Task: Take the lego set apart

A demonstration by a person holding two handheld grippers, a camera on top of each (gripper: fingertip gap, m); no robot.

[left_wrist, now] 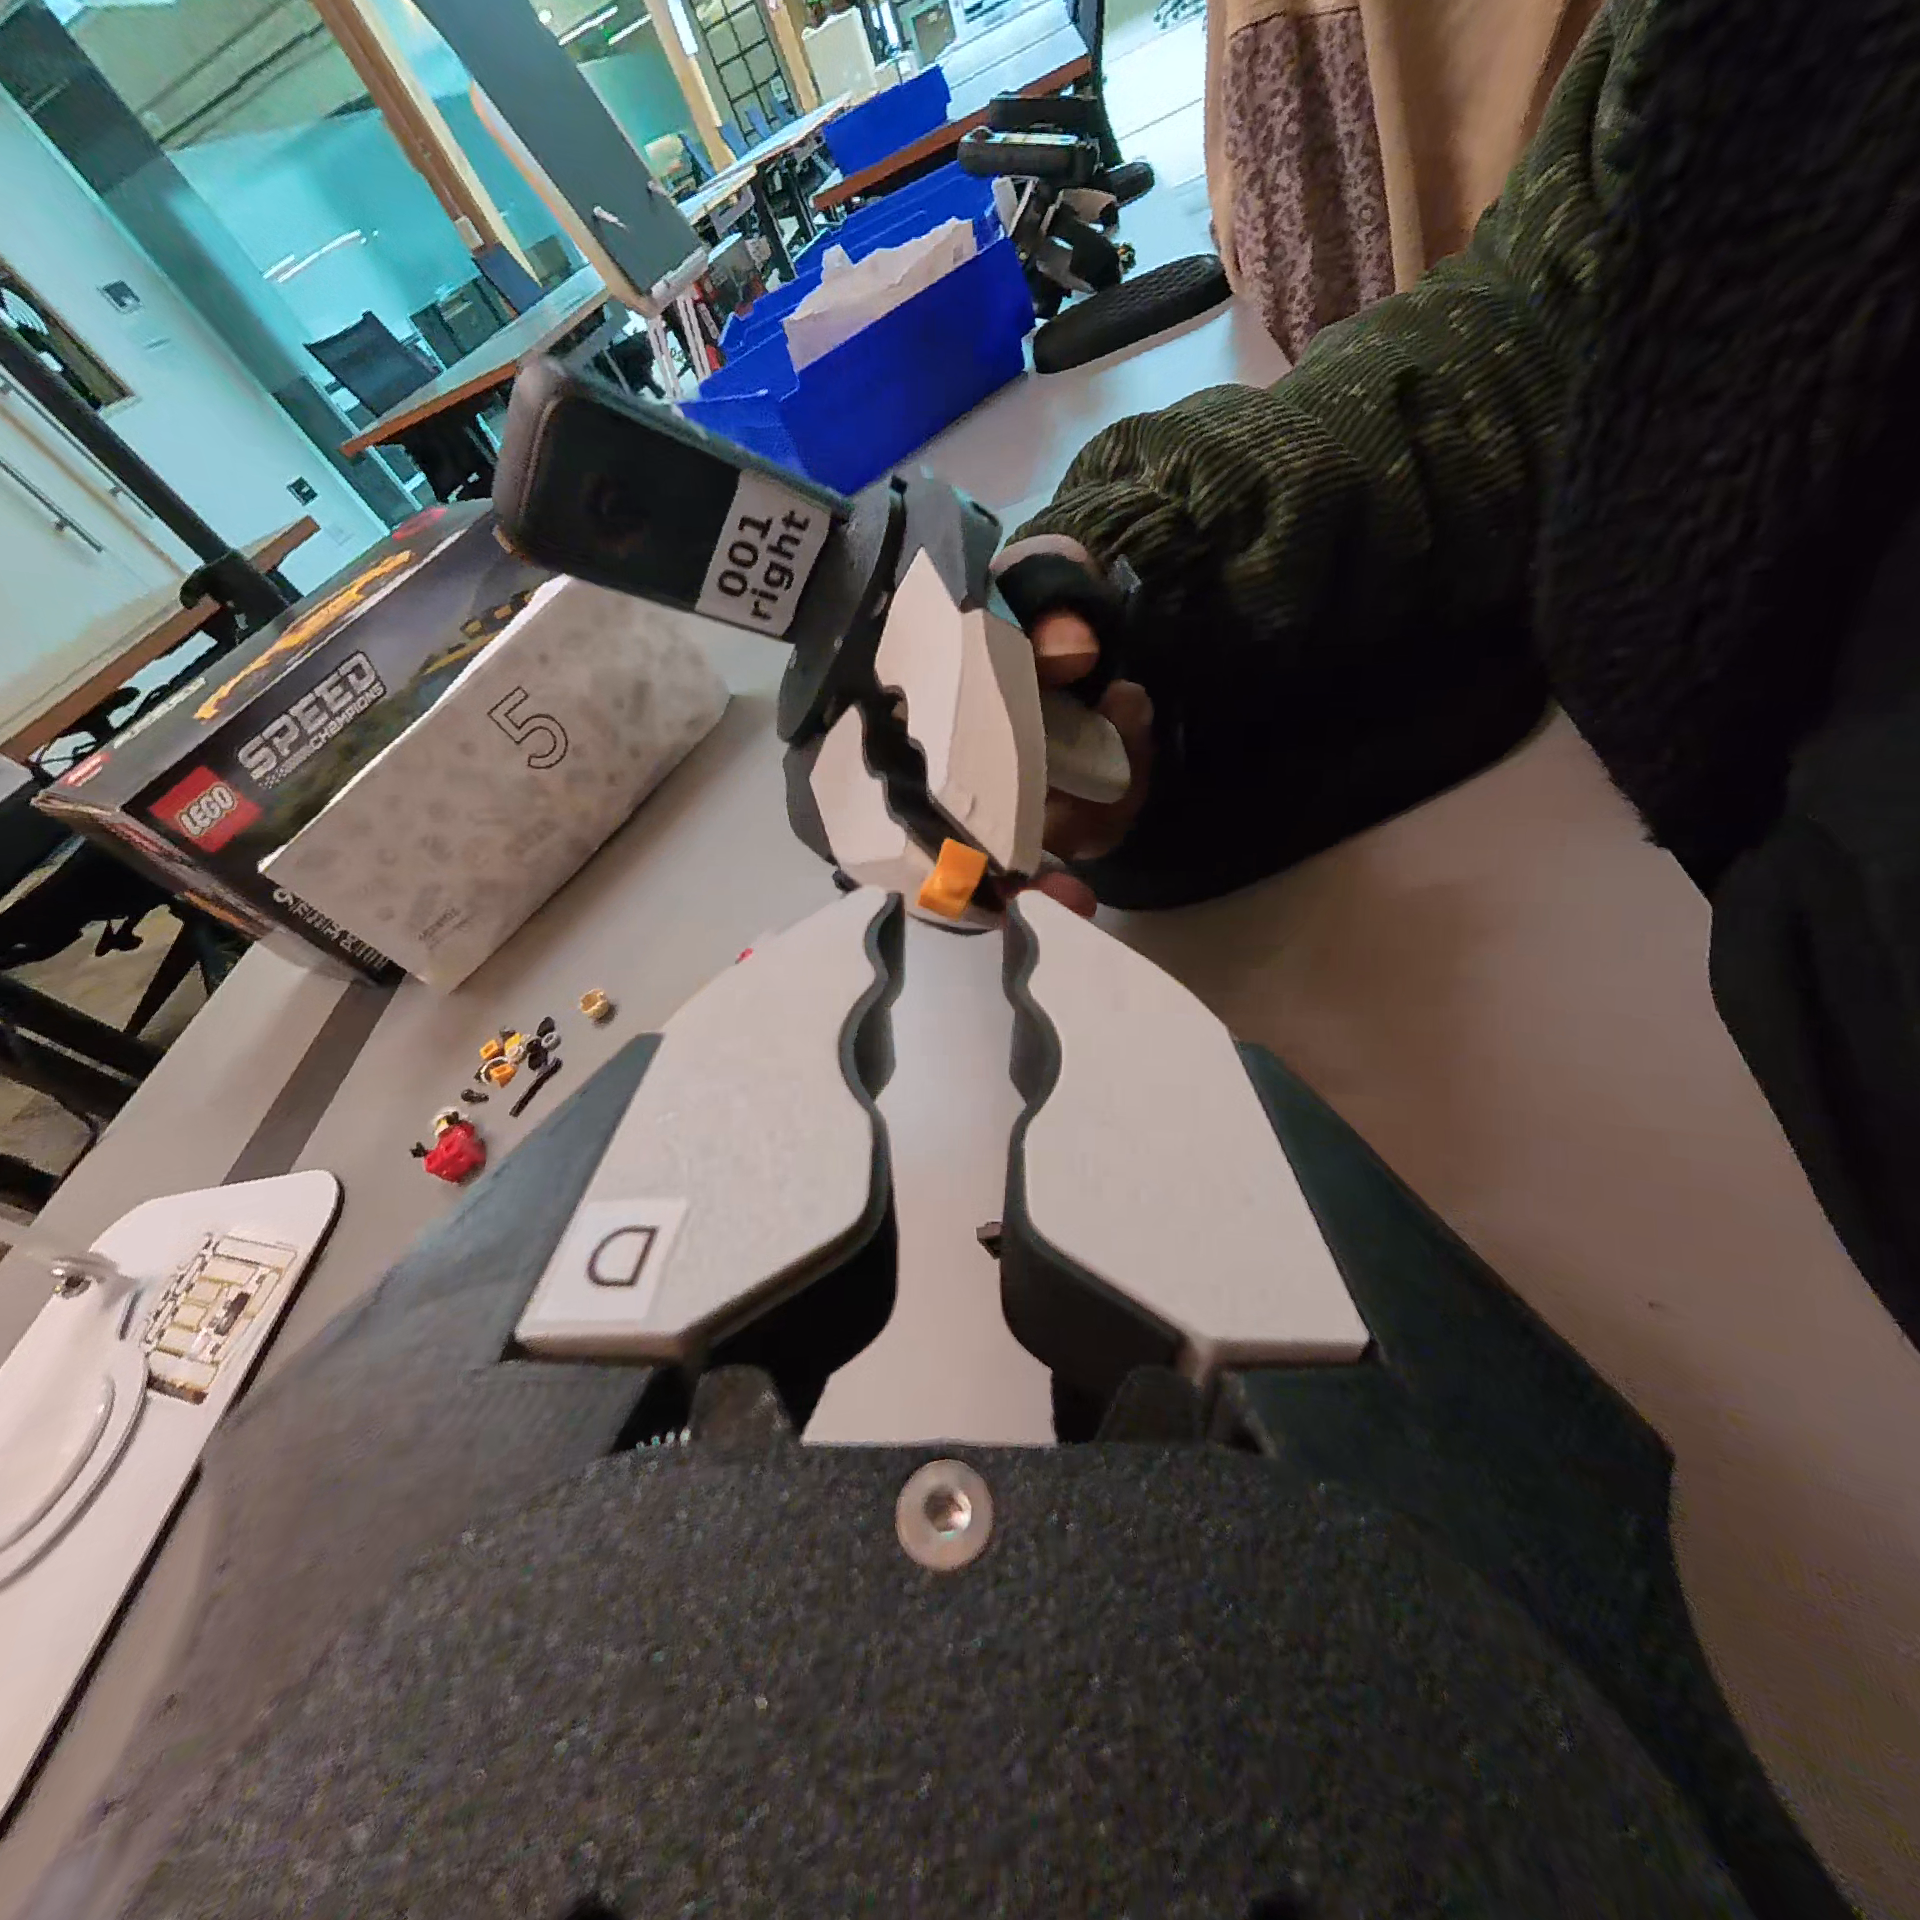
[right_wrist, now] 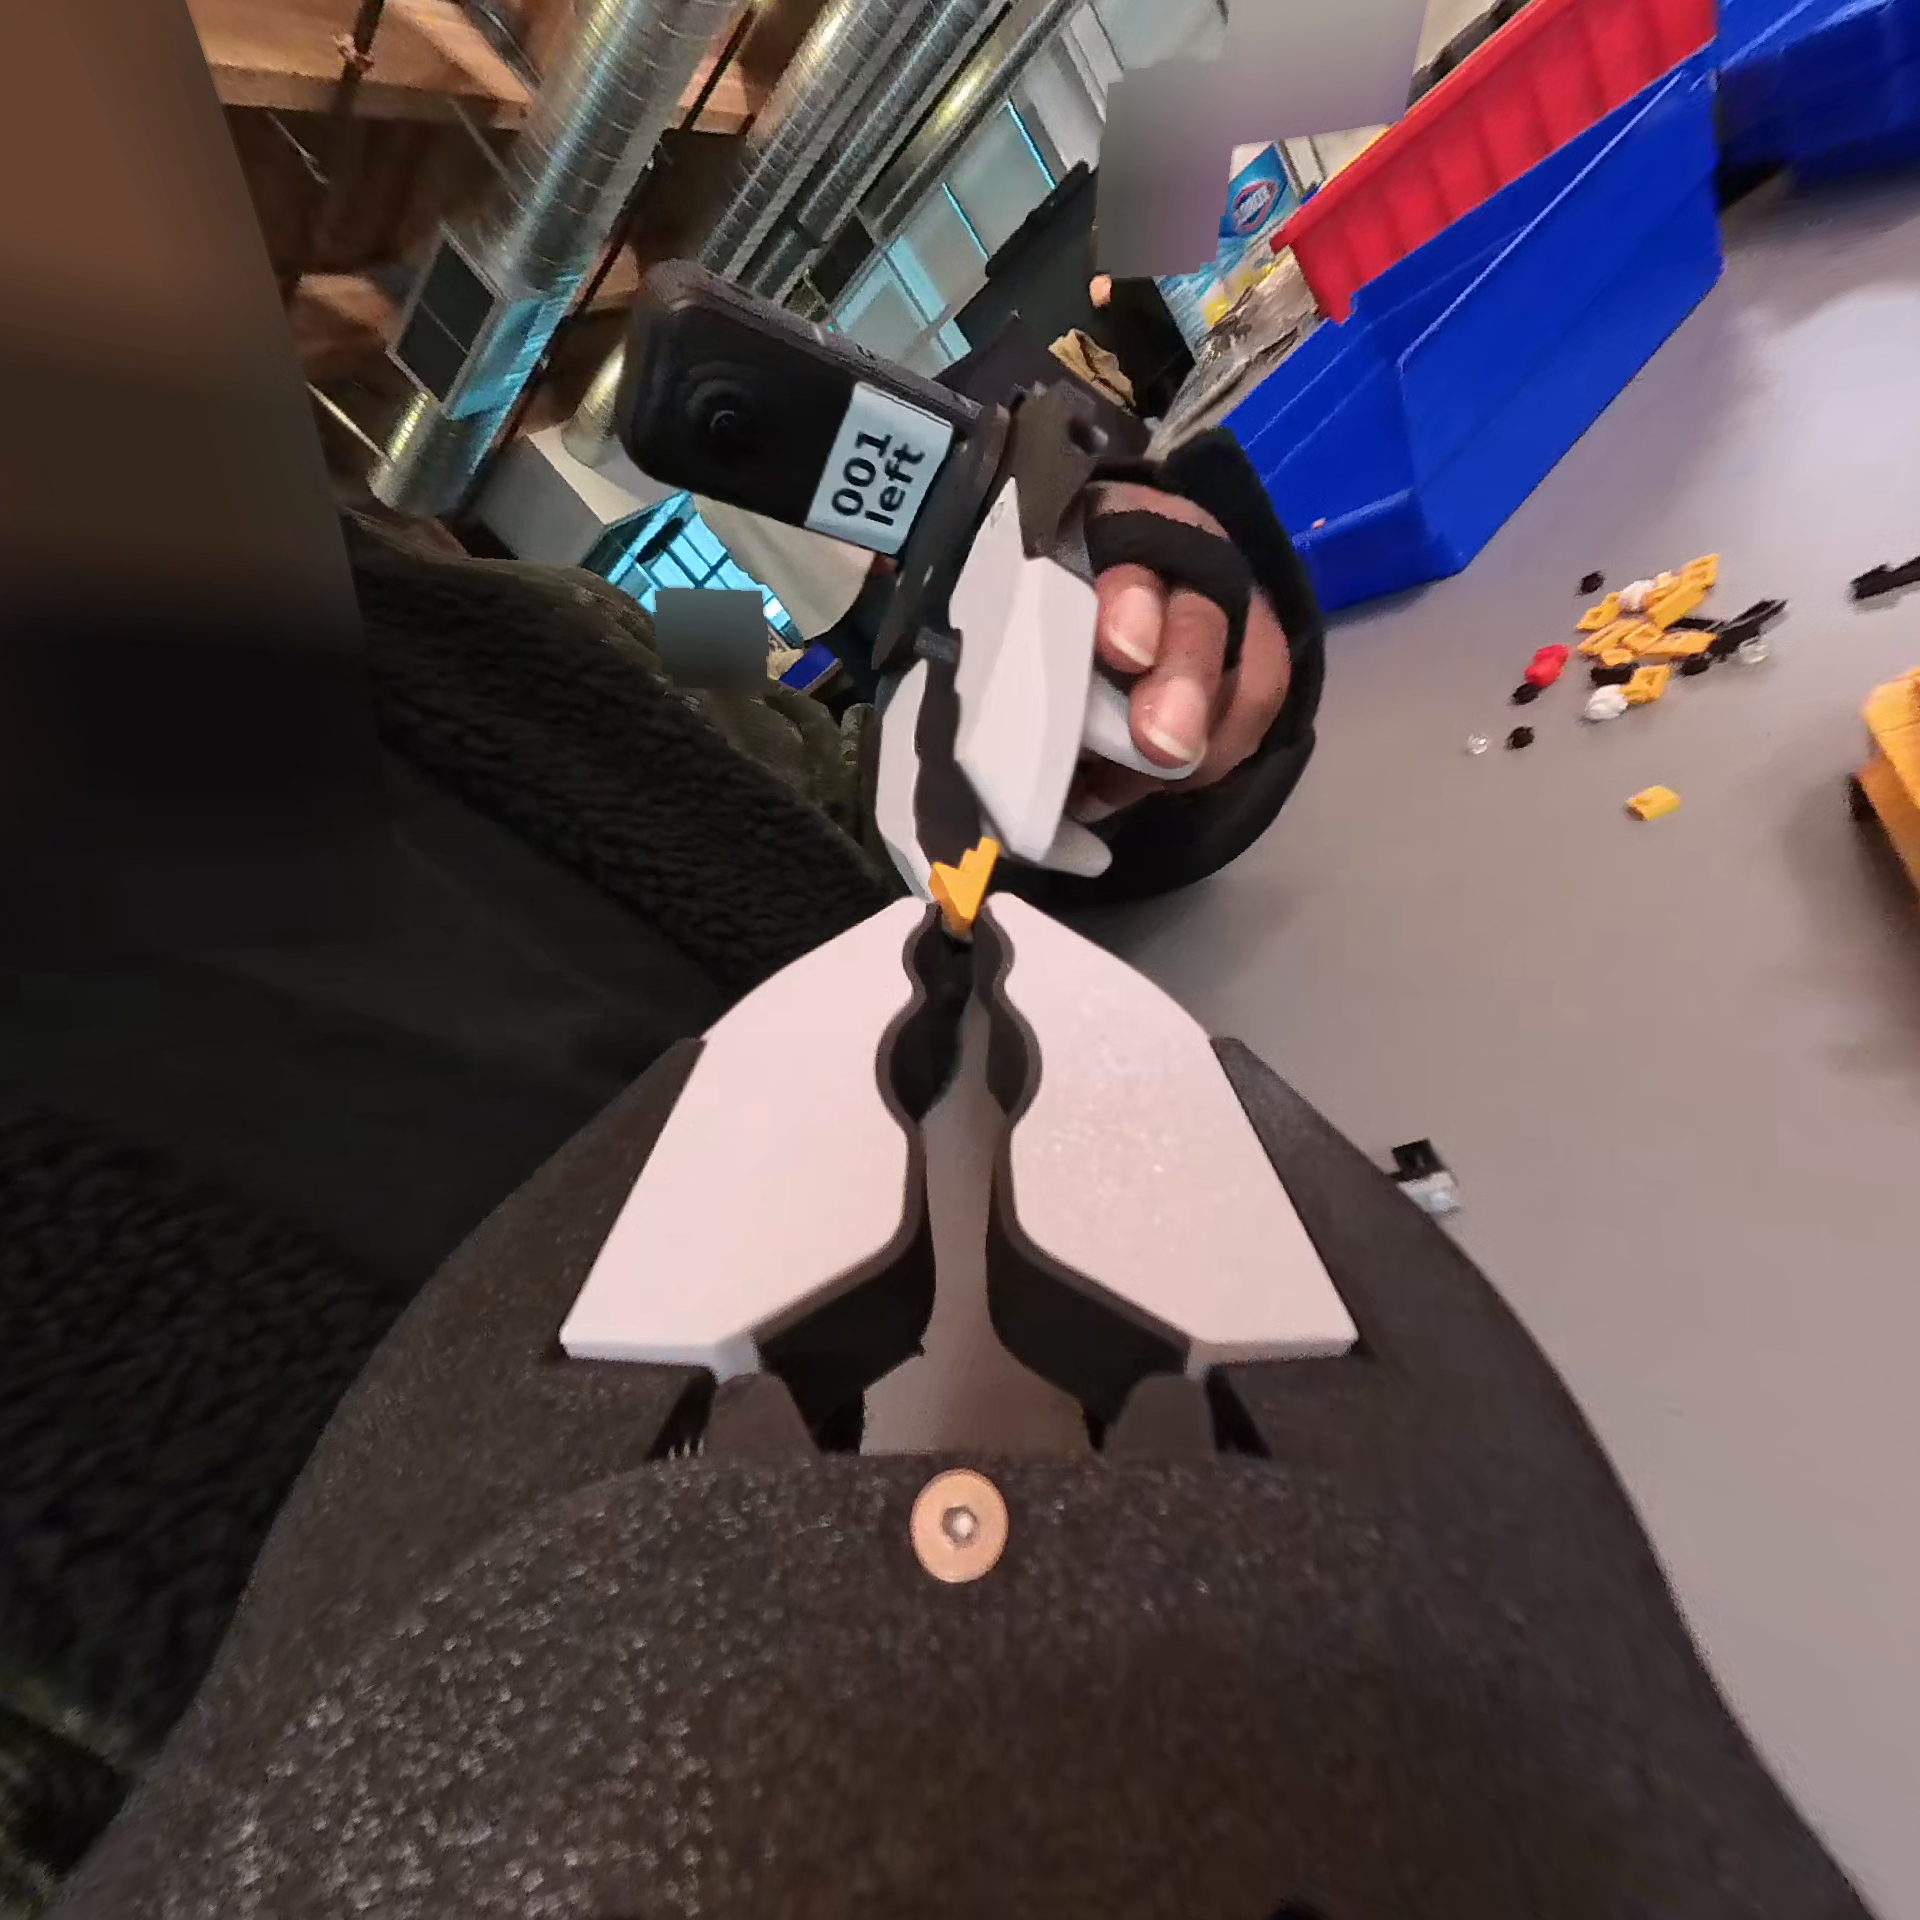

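Orange lego piece (right_wrist: 961,883) nipped in right tongs (right_wrist: 951,925), left tongs (left_wrist: 956,914) at its edge, grip unclear, above grey table (right_wrist: 1455,1039)

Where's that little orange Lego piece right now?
The orange Lego piece is held above the grey table, pinched where the right gripper and left gripper meet.

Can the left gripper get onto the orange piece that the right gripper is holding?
Probably yes. The left gripper has its jaws open with the orange piece just ahead of its tips, and nothing lies between. The right gripper pinches only its other end.
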